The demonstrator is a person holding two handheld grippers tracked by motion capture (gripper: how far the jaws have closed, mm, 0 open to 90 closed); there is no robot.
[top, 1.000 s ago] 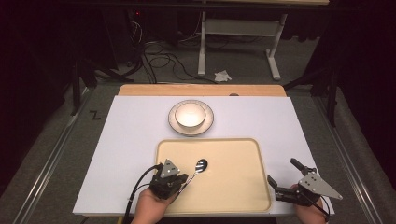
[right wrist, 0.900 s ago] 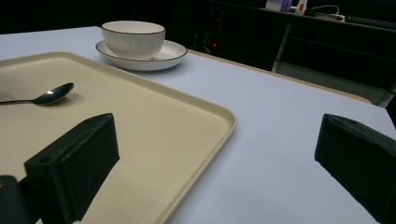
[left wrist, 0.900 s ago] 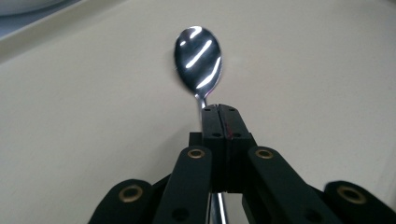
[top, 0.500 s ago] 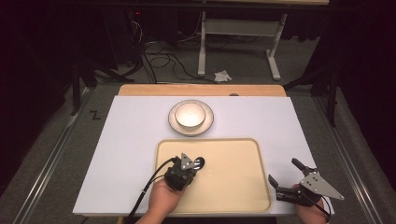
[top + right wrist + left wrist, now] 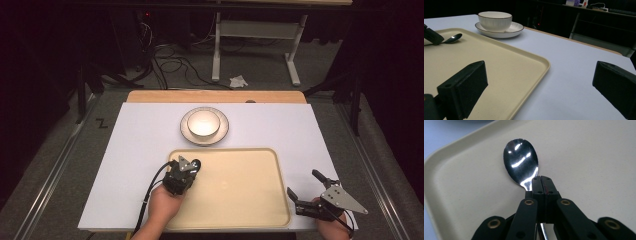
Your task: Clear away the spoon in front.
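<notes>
The spoon [image 5: 521,166] lay in the tray's [image 5: 250,200] far left corner, bowl pointing toward the far edge and handle running back under the left gripper [image 5: 186,168]. That gripper's jaws were clenched on the spoon's neck, just behind the bowl, so the long axis ran straight out from the fingers. Ahead of it, beyond the tray's far edge, stood the white bowl [image 5: 203,122] on its plate [image 5: 222,131], near the table's [image 5: 130,150] far edge; by my reading any carry goes that way. Off the tray's near right corner, the right gripper [image 5: 306,192] hung over the table, jaws spread wide, grasping nothing, well apart from the spoon.
</notes>
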